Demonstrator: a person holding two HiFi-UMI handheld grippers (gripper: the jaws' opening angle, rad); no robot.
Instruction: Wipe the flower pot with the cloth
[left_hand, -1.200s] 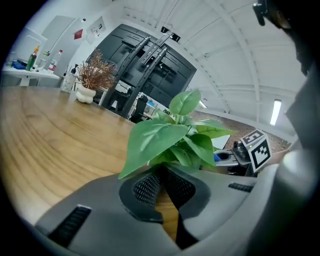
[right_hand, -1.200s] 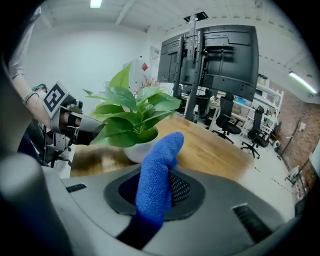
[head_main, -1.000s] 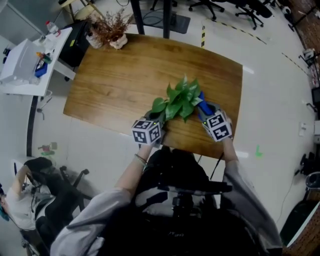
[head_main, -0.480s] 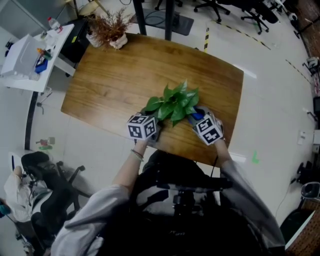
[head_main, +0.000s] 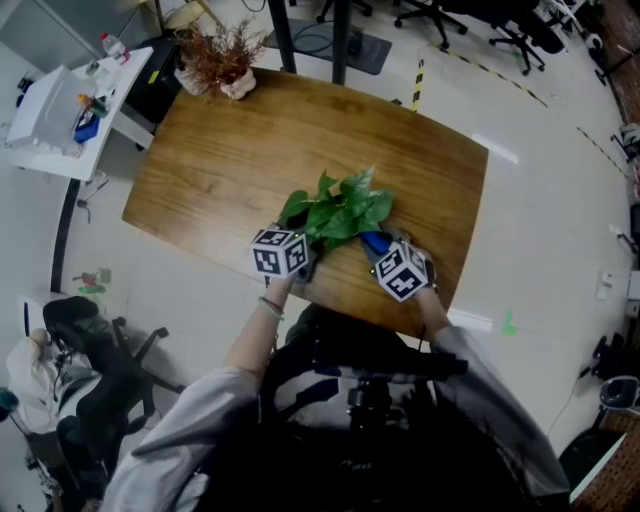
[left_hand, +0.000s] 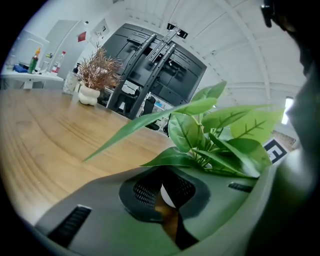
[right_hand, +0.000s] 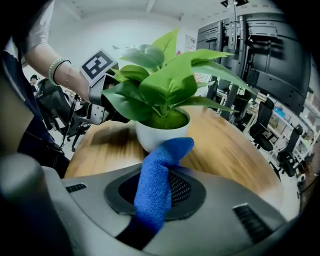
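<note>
Off the table's left edge stands a white side table (head_main: 50, 120) with bottles on it, and a dried plant (head_main: 215, 60) in a pale vase sits at the wooden table's (head_main: 230, 150) far left corner. The left gripper (left_hand: 167, 195) comes in over the near edge, its jaws clenched on a rounded white piece that looks like the wall of the flower pot (right_hand: 162, 136). The pot stands near the middle of the near edge, between the two grippers. Its green leaves (head_main: 335, 212) spread wide. From the head view they cover the pot entirely, and they fill much of the left gripper view. To the pot's right, the right gripper (right_hand: 152, 200) clamps a blue cloth (right_hand: 157, 180), whose free end curls forward and touches the pot's white wall below the rim. Black office chairs (head_main: 490, 20) stand on the floor beyond the far right corner.
</note>
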